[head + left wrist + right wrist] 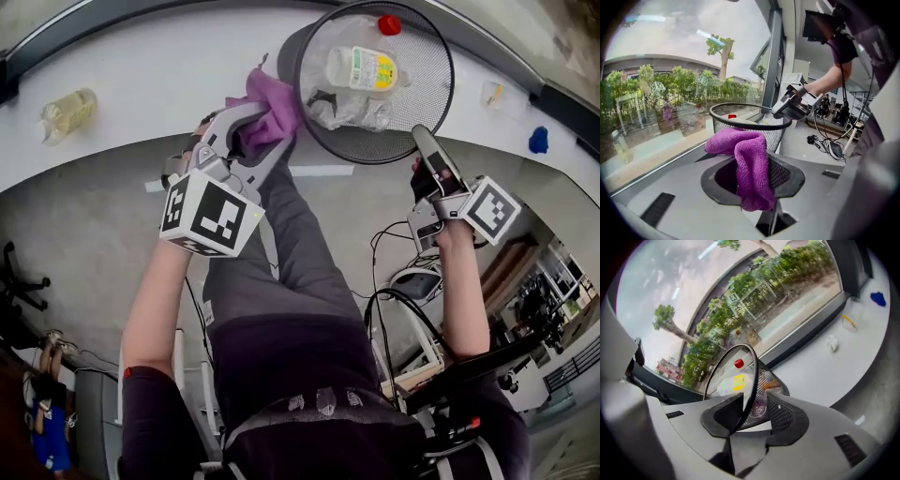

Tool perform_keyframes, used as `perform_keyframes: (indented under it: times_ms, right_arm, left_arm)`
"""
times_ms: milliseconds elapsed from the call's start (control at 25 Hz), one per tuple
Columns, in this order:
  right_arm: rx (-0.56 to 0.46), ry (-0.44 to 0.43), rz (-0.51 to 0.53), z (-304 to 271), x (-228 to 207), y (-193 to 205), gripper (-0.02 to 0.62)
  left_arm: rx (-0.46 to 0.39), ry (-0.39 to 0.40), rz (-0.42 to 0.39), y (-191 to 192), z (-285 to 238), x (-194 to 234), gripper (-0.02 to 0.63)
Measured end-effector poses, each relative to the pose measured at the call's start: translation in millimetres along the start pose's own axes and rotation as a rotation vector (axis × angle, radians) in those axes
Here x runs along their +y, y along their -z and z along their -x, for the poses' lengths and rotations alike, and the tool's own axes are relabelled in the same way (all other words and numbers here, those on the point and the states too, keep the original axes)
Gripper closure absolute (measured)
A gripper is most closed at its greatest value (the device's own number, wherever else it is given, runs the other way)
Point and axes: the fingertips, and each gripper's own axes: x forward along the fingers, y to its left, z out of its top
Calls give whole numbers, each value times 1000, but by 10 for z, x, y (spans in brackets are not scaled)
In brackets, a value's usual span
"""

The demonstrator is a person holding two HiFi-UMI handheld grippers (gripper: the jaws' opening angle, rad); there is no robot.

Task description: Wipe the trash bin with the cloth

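Observation:
A black mesh trash bin (424,47) lies tipped on the white ledge, its mouth facing me. Inside are a plastic bottle (364,67) with a red cap and crumpled clear wrappers. My left gripper (277,127) is shut on a purple cloth (272,108), which rests against the outside of the bin's left rim. In the left gripper view the cloth (750,159) hangs bunched between the jaws in front of the bin (740,108). My right gripper (424,141) is at the bin's right rim. The rim (752,376) runs between its open jaws (755,411), with a gap to the right pad.
On the ledge lie a yellowish plastic bottle (66,112) at the left, a small packet (492,92) and a blue object (538,141) at the right. A window backs the ledge. Cables and equipment (412,281) sit on the floor below my right arm.

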Motion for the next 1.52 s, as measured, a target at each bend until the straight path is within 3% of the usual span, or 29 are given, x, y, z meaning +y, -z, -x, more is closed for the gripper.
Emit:
perform_keyframes:
  times_ms: [80,200,280,360,440,520,600,680,760,1120,1320,1520]
  right_arm:
    - [-6,2,137,13,79,-73,423]
    - [-11,-14,343,-17,221,-377,423]
    - [41,-52,421,-130,305,-508,425]
    - [122,-90,429,-242,334,-521,437]
    - [149,-91,360,-264,273,-527,538]
    - [125,-62,260,-207,147,-530,546]
    - [80,-45,84,-112,-6,-497,548]
    - [35,-109,-145,-48,-64,-420,546]
    - [6,-181,-279,7,-72,-321,543]
    - [-33,-241,-494,59,147,240,541]
    - [-59,-279,-565,142,220,497,541]
    - [-2,-337,-662,46,421,784,541]
  left_arm:
    - [0,-26,-24,-26,69,146,485]
    - [-28,-73,-42,-91,148,434,485]
    - [-54,-101,-37,-164,185,608,485]
    - [-42,-118,-27,-198,207,715,485]
    - [-24,-119,-36,-207,201,752,485]
    - [-8,-106,-39,-171,178,725,485]
    - [-3,-85,-36,-128,143,660,485]
    - [-11,-64,-29,-123,112,580,485]
    - [-29,-47,-12,-142,85,494,485]
    - [-14,-68,114,70,156,292,485]
    - [15,-17,145,64,217,-82,485]
    - [24,-78,178,150,259,-5,485]
